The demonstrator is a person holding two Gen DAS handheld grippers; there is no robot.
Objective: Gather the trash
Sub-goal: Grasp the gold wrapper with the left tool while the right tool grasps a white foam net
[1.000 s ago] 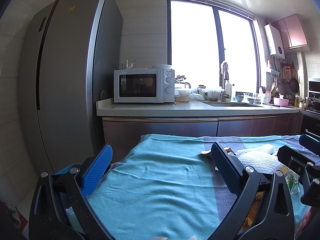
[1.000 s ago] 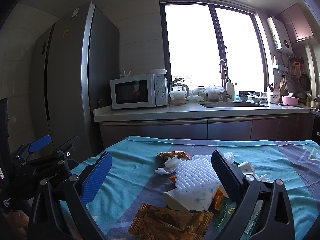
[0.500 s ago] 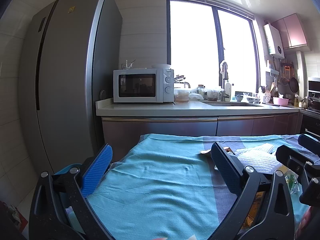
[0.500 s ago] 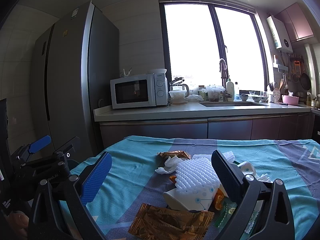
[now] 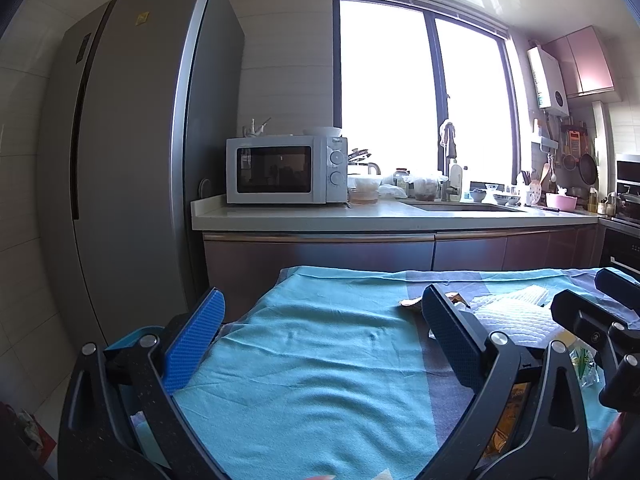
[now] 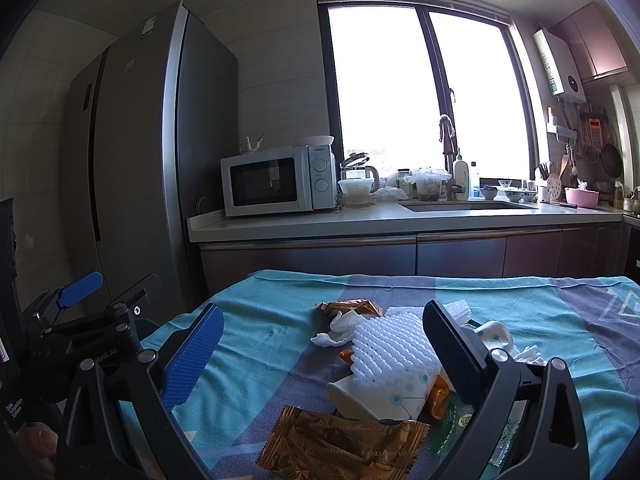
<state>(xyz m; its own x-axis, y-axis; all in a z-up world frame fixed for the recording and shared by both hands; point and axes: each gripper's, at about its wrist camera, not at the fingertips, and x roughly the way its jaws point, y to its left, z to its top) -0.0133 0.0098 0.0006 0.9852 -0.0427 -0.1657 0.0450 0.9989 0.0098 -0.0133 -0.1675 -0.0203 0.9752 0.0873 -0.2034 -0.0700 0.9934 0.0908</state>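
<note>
- Left gripper: jaws wide apart, holding nothing, over bare teal cloth; unmoved from a second ago.
- Trash pile at its 2 o'clock.
- Right gripper: equally wide, empty, pile dead ahead at 12; nothing collected yet.

Left gripper: black speckled plastic frame, triangular cut-outs at 7 and 5 o'clock, silver round screws on the linkages, blue cross-hatched pads lining the jaws. Right gripper: same black frame, blue textured pads, silver screws. Bare skin of a thumb at 8 o'clock in right view.
</note>
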